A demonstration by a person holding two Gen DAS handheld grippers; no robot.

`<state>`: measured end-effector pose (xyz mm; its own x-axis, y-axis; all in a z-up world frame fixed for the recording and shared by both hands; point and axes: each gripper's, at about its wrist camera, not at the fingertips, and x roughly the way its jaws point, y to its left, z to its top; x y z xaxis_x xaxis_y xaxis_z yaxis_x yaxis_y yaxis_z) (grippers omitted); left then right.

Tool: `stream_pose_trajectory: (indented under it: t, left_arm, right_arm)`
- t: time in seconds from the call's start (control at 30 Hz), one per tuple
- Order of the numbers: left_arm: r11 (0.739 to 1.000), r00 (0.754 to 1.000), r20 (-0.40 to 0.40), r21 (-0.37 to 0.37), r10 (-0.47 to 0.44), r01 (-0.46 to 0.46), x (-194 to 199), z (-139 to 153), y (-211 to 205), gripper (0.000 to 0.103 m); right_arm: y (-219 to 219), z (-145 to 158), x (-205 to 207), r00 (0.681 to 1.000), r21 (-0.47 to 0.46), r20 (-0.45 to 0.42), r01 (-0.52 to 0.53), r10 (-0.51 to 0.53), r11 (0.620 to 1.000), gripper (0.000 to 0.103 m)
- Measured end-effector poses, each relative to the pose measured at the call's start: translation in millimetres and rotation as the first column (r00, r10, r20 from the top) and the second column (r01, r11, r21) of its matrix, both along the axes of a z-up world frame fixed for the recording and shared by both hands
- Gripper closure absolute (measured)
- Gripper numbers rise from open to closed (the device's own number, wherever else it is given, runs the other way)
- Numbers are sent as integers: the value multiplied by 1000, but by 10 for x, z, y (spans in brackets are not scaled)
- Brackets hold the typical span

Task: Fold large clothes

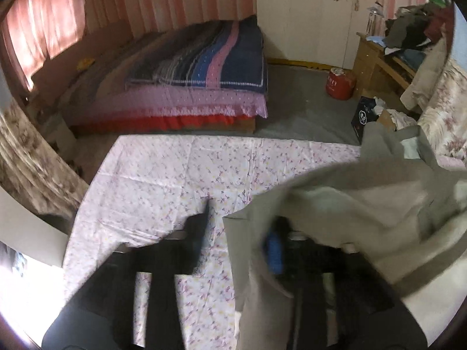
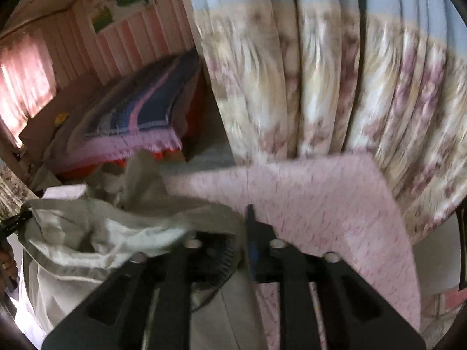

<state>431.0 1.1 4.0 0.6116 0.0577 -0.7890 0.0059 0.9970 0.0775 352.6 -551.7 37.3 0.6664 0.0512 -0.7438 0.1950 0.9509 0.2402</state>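
A large grey-beige garment (image 1: 350, 210) with a pale lining hangs in the air over a floral sheet (image 1: 175, 175). My left gripper (image 1: 239, 224) is shut on the garment's edge; its left finger (image 1: 201, 224) shows bare and the right one is draped in cloth. In the right wrist view the same garment (image 2: 96, 233) bunches at the left. My right gripper (image 2: 233, 227) is shut on the garment's edge, its blue-padded finger (image 2: 251, 233) showing. The other gripper's tip (image 2: 17, 218) holds the garment at the far left.
A bed with a striped blue and pink blanket (image 1: 204, 58) stands beyond the sheet. A red container (image 1: 340, 83), a wooden desk piled with clothes (image 1: 408, 38) and a floral curtain (image 2: 335, 87) are nearby. The sheet (image 2: 335, 204) lies below the right gripper.
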Motion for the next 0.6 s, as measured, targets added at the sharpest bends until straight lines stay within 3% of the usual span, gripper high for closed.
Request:
stream_pose_trajectory:
  t: [0.07,0.23,0.27,0.4,0.5,0.6]
  left_arm:
    - [1000,1000,14,25,7,-7,4,7,31,25]
    - [999,997,72,45,-28,25,-203,244,68,16]
    - [997,995,90,57,-49,44,-318,304,37,15]
    - [992,987,121,79,-110,101,-702,443,-90,13]
    - [996,988,126,30,-83,80,-887,519,-34,13]
    - [992,986,131,76,-108,98,-1046,548,-112,13]
  right_arm:
    - [22,-6,-2,1000,-24,9,19,-19,1000,29]
    - [103,361,-236,992,-81,126,38,-28,996,26]
    - [109,429,-292,990,-70,137,35,-25,997,21]
    - [343,531,-495,991,-65,110,-63,70,996,19]
    - [549,506,-624,986,-94,103,-123,132,988,19]
    - [713,427,-751,981,-91,95,-158,167,983,19]
